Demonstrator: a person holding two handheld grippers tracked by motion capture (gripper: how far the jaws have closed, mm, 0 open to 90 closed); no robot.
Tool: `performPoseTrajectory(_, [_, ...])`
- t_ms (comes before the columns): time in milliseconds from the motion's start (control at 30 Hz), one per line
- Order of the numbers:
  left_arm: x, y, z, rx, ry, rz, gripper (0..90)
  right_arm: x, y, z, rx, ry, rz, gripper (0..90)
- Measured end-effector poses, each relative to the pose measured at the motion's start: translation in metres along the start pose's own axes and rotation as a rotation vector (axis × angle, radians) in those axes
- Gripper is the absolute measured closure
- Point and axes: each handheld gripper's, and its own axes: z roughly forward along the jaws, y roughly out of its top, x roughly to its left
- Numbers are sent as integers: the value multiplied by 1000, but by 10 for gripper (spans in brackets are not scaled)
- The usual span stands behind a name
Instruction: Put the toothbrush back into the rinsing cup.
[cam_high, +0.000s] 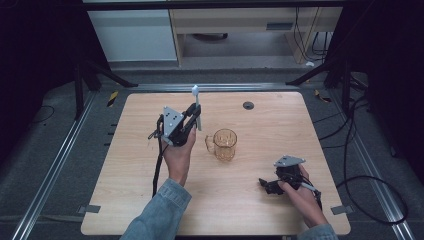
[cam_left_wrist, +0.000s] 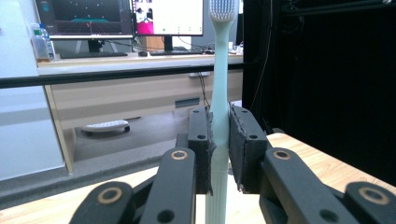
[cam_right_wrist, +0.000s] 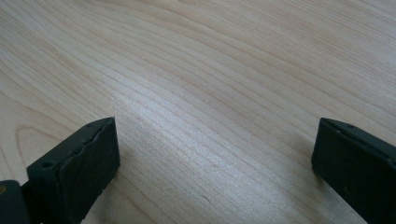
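Left tool (cam_high: 192, 119) pinches an upright toothbrush (cam_left_wrist: 219, 93) beside the mid-surface glass mug (cam_high: 224, 144), not yet inside; right tool (cam_high: 280, 182) rests spread.

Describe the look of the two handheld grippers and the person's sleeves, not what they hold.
The left gripper and the right gripper are black linkage frames, each topped by a grey three-cornered plate, each trailing a black cable. In the left gripper view, brass-coloured rivets ring the arm joints and flat black pads with frayed edges face each other. Both sleeves are faded blue denim.
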Motion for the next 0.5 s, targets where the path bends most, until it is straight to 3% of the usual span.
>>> performPoseTrajectory(133, [1, -2, -3, -33, 2, -7, 788, 0, 0, 0, -1, 2, -1, 13])
performPoseTrajectory(500, [-1, -4, -7, -65, -12, 13, 788, 0, 0, 0, -2, 8, -6, 13])
